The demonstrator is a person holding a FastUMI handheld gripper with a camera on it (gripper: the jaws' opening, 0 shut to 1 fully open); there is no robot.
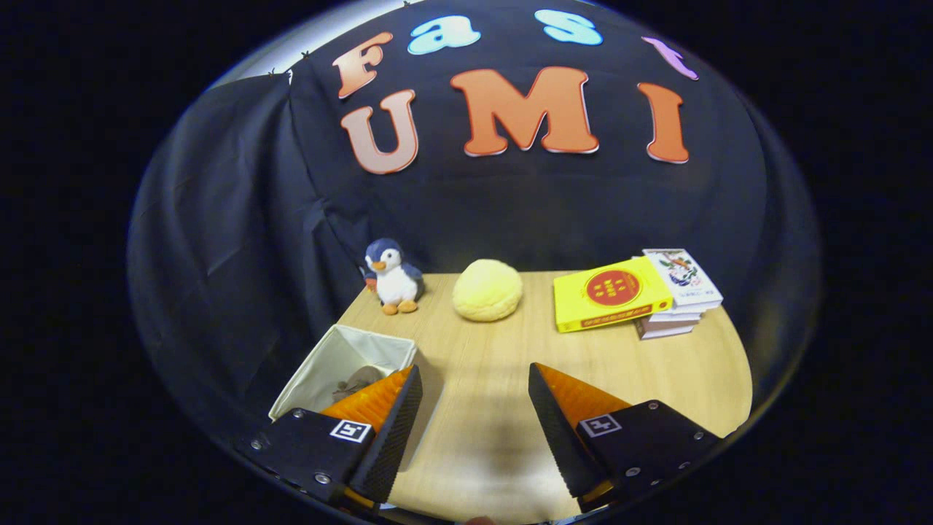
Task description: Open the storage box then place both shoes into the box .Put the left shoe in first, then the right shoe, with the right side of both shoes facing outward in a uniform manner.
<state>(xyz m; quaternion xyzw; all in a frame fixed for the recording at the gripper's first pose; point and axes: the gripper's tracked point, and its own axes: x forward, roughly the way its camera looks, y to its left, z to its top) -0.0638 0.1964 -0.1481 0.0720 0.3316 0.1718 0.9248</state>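
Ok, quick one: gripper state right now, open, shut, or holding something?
Gripper: open, holding nothing; bare table shows between its fingers, and the open storage box sits beside the left finger.

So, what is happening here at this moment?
A person holds hand-held tongs over a wooden table. The tongs are open and grip nothing; only bare table lies between the fingers. Beside one finger stands an open white fabric storage box with something grey inside, too hidden to identify. Beyond the fingers, near the wall, sit a plush penguin, a round yellow cushion and a stack of books.
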